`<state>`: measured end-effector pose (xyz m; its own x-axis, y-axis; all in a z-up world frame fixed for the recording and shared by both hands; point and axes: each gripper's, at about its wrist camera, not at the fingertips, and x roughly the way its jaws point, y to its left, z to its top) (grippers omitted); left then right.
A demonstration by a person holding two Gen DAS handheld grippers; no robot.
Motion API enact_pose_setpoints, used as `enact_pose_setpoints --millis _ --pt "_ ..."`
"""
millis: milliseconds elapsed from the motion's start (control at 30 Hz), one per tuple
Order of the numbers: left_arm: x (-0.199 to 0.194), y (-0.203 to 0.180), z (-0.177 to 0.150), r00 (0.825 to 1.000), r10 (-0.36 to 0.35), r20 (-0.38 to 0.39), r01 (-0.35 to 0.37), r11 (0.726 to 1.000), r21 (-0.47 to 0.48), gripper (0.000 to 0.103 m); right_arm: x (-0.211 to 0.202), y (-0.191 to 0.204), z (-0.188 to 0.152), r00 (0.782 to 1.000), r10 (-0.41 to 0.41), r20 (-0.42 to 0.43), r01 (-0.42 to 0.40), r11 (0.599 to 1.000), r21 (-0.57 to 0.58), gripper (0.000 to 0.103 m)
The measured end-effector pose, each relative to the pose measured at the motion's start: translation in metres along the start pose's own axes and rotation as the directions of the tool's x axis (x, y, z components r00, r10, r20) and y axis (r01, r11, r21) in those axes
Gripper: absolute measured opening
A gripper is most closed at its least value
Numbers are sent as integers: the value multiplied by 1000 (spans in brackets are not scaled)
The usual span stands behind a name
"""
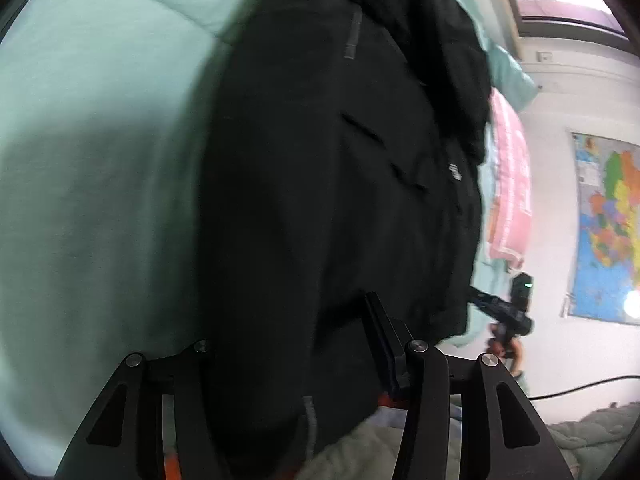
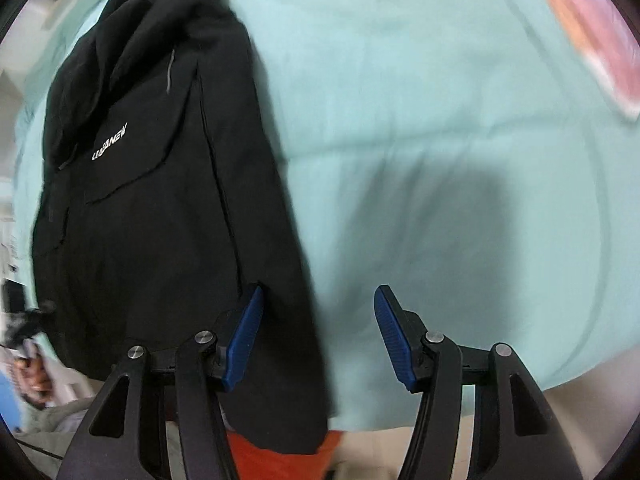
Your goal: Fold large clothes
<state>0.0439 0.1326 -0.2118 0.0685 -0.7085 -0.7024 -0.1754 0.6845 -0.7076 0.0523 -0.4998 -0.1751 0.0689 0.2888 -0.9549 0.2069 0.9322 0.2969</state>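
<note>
- Mint-green bedding [image 2: 440, 128] fills the background, with a pink blanket [image 1: 510, 184] and a wall map [image 1: 608, 228] far right in the left view.
- On it lies the black jacket [image 2: 160, 184], long and narrow.
- Right gripper [image 2: 318, 336]: blue pads spread wide over the jacket's near right edge, holding nothing.
- Left gripper [image 1: 288, 360]: cloth hides one finger; grip state unclear.
- Judgement: mid-fold; next, pinch the near hem and carry it far.

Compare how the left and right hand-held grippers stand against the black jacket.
The left hand-held gripper has the black jacket filling its gap, one finger hidden by cloth. The right hand-held gripper stands wide open, both blue pads bare, straddling only the jacket's edge. Both point along the teal quilt.
</note>
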Motion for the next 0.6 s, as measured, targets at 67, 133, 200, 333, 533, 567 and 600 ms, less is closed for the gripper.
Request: enact_pose_setpoints --millis 67,133,200,333,533,567,600 --pt "-8 -16 0 997 -72 7 72 997 25 52 4 0 -7 998 59 -3 -59 998 10 47" --pt "-23 -37 0 984 -174 30 172 983 62 52 2 10 -12 994 108 -13 -108 994 -26 34" --pt "-36 -58 2 965 -257 63 249 963 106 52 -15 22 -16 989 146 10 -144 986 -85 31" --pt "-18 -60 7 981 -190 27 187 978 88 52 -26 25 -18 971 240 15 -238 968 -83 32" --pt "5 -33 -9 997 -25 -73 29 999 45 52 16 -2 -43 965 245 -95 -242 969 36 34" --pt "5 -32 -12 996 -24 -87 27 999 30 52 18 -3 -47 962 259 -87 -255 965 53 34" --pt "4 -34 -13 996 -5 -88 7 1000 27 52 16 -7 -50 958 279 -73 -273 959 77 34"
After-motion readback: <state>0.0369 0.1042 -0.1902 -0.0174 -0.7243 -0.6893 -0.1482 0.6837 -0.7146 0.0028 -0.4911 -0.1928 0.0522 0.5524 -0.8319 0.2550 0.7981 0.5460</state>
